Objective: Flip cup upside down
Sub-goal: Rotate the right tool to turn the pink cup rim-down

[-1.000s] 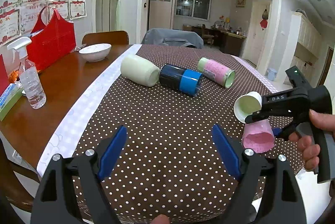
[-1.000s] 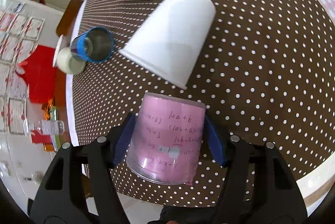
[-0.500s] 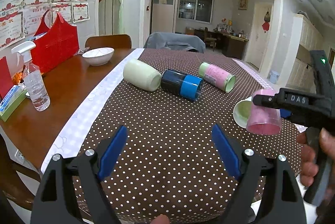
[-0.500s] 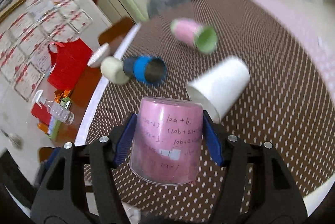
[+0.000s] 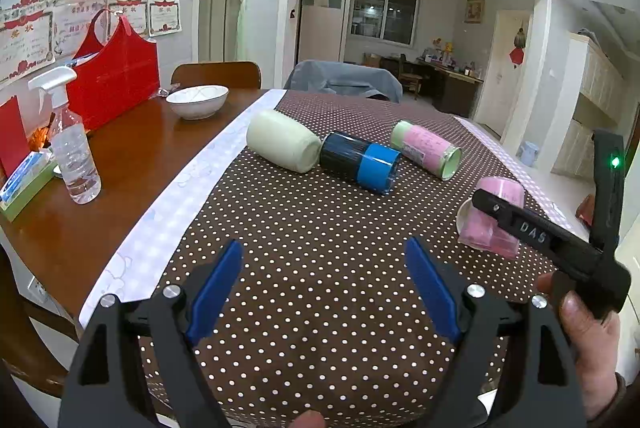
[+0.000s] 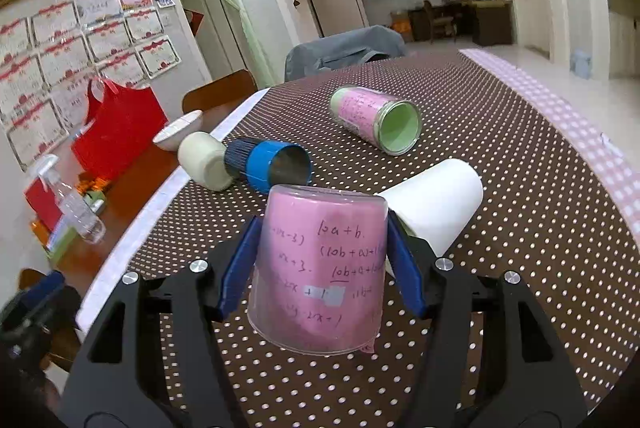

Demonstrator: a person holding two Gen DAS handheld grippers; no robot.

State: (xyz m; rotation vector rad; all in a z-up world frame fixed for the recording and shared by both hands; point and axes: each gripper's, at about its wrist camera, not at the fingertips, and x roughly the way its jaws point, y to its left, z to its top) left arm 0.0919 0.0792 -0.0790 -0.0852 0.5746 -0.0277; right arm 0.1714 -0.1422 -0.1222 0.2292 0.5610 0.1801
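The pink cup (image 6: 320, 268) is of clear glossy plastic with pink paper inside. The white cup (image 6: 436, 204) beside it looks like matt paper. The dotted cloth (image 5: 320, 248) is matt fabric, and left of it the desk (image 5: 120, 164) is polished, shiny wood. The spray bottle (image 5: 74, 152) is transparent plastic.

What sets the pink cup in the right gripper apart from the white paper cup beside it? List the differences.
The clear plastic cup with the pink handwritten liner is clamped in the right gripper, mouth down; the plain white paper cup lies on its side on the dotted tablecloth, ungripped. The pink one is see-through and written on; the white one is opaque and blank. Both taper toward the base.
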